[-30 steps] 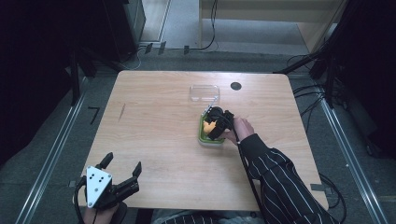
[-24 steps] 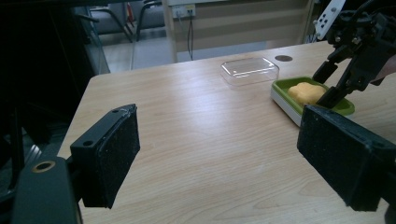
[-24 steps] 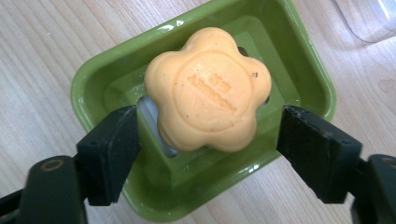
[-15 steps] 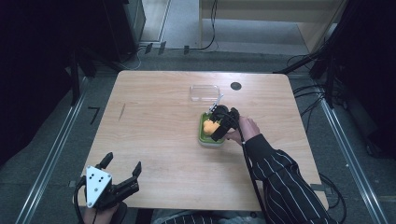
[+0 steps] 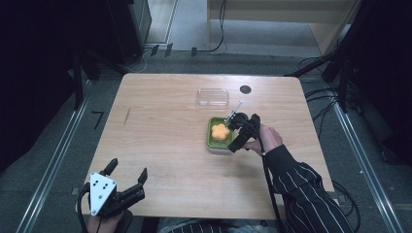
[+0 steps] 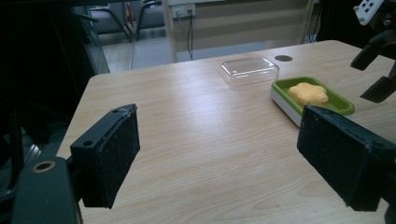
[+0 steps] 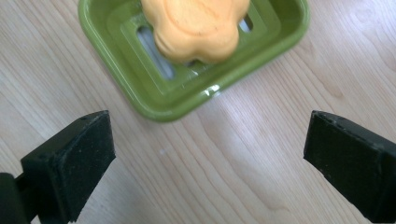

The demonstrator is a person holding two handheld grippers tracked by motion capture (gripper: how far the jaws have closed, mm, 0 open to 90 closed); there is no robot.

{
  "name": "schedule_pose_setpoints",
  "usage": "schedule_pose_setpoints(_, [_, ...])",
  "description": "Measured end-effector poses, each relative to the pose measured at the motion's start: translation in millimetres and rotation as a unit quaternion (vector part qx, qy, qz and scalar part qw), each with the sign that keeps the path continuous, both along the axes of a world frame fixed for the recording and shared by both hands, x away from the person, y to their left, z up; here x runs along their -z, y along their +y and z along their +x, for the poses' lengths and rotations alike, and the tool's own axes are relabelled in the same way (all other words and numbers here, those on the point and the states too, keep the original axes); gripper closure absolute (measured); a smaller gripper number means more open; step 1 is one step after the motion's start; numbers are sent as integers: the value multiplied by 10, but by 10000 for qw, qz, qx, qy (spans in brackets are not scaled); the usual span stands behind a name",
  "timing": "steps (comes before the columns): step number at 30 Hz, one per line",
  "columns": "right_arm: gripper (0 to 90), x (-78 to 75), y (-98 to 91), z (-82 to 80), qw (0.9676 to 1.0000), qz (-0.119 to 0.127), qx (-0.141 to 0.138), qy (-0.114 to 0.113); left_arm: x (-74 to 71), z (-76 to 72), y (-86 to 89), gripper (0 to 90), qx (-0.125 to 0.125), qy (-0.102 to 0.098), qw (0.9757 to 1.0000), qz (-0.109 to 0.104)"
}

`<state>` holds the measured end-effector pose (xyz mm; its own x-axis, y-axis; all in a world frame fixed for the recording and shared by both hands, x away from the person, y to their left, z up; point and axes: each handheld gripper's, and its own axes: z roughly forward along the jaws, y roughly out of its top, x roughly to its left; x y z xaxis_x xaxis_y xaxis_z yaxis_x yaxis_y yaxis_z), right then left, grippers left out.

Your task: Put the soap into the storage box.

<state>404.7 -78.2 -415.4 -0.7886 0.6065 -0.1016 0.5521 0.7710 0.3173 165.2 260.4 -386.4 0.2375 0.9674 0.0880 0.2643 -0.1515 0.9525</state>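
Note:
A green soap dish sits right of the table's middle with an orange flower-shaped soap in it. My right gripper hovers at the dish's right edge, open and empty. In the right gripper view the wide-apart jaws frame bare wood, with the dish and the soap just beyond them. My left gripper stands open at the front left corner with nothing in it. In the left gripper view, the dish, the soap and the right gripper lie far ahead to the right.
A clear plastic lid lies behind the dish, also seen as the clear lid from the left gripper. A small black round spot marks the table beside it. A striped sleeve crosses the front right. Dark cables lie on the floor around the table.
My right gripper has drawn back to the right, off the green dish, so the orange soap now shows whole in the dish. The left gripper has not moved.

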Motion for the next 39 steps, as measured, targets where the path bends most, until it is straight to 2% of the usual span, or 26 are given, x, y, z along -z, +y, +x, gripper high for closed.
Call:
schedule_pose_setpoints(13, [12, -30, -259, -271, 9999, 18, 165, -17, 0, 1, -7, 137, 1, 4, 10000, -3])
schedule_pose_setpoints(19, [3, 66, -361, -399, 9994, -158, 236, 216, 1, 3, -11, 137, 2, 5, 10000, -1])
schedule_pose_setpoints(23, [4, 115, -460, -479, 9991, -216, 257, 248, 1, 3, -10, 136, 5, 10, 10000, 7])
schedule_pose_setpoints(29, [0, 213, -589, -619, 9982, -306, 322, 414, 1, 7, -15, 137, 17, 4, 10000, 22])
schedule_pose_setpoints(32, [0, 241, -652, -692, 9980, -350, 329, 422, 1, 7, -16, 137, 15, 4, 10000, 21])
schedule_pose_setpoints(35, [0, 284, -725, -766, 9972, -380, 447, 469, 1, 6, -14, 137, 21, 0, 10000, 20])
schedule_pose_setpoints(39, [0, 334, -822, -873, 9972, -378, 483, 421, 1, 5, -11, 137, 15, 7, 10000, 14])
